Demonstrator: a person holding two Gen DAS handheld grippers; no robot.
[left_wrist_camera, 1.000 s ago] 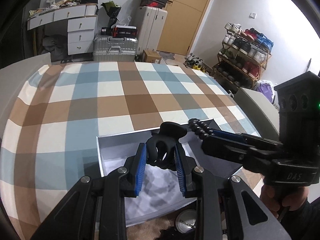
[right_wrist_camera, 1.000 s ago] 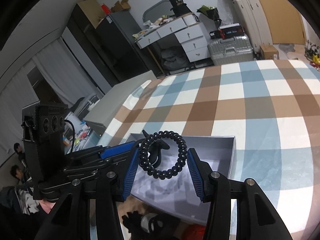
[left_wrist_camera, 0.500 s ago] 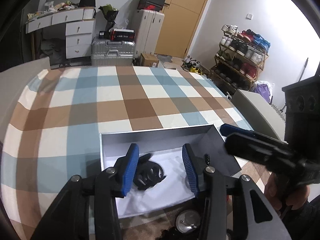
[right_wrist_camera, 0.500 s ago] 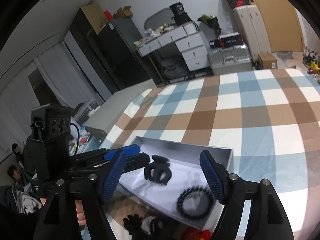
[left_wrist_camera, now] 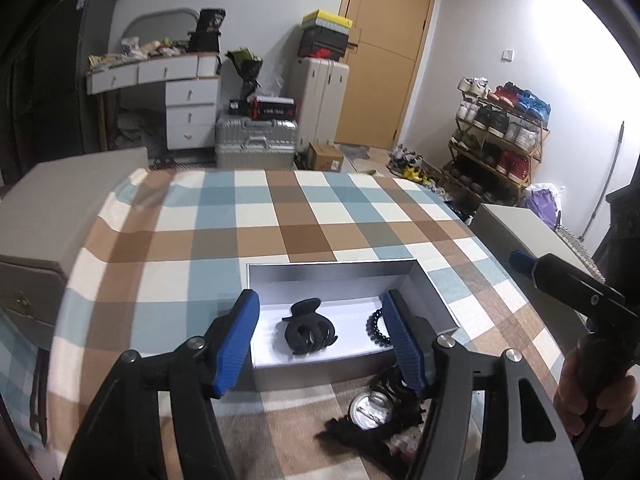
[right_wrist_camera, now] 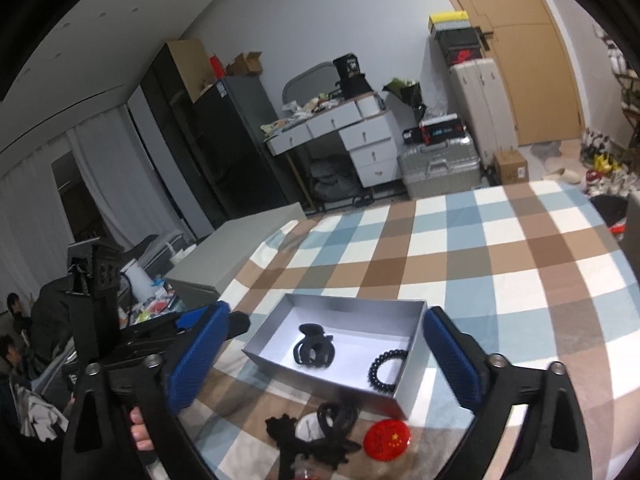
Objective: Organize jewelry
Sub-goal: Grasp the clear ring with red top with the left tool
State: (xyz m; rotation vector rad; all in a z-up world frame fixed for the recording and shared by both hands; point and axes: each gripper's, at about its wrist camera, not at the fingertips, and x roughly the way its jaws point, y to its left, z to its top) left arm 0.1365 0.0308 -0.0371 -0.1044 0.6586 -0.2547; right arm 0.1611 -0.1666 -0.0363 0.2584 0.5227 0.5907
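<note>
A shallow grey box with a white floor sits open on the checked cloth of the desk. Inside it lie two black pieces. The hair claw is matte black, with curved teeth meeting in a rounded body, and lies near the middle of the box floor. The beaded bracelet, a ring of small round glossy beads, lies flat towards the box's right end, close to the side wall and apart from the claw.

The left gripper hangs above the near edge of the box; its jaws have just been opening and hold nothing, the claw lying free on the box floor beyond them. The right gripper also stands released, its jaws having just spread very wide, with nothing between them but the view of the box below.

In front of the box, on the cloth, sit a tangle of black hair ties, a small round silver tin and a red round badge.
</note>
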